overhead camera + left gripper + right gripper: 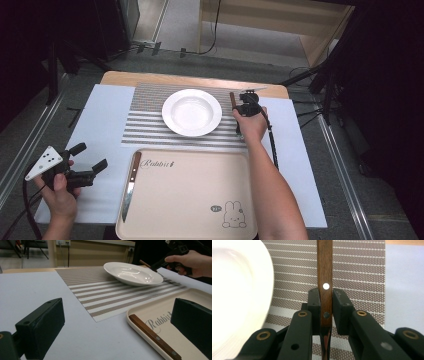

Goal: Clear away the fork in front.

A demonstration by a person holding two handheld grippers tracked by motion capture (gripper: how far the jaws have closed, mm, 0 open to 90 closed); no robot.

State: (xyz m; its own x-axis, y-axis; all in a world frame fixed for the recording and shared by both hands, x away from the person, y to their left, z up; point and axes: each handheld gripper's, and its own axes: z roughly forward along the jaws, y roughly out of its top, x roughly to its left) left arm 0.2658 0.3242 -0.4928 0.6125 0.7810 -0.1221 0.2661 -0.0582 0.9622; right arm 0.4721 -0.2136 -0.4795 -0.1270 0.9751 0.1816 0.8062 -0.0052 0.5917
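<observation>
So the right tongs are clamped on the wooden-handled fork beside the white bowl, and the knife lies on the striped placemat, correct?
Not quite. The knife lies on the beige tray, along its left edge, not on the striped placemat; the high view shows it. The rest holds: the right tongs are clamped on the wooden-handled fork beside the white bowl.

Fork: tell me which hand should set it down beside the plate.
Right. Its claw already clamps the fork right next to the plate; the left claw is open, far off.
</observation>
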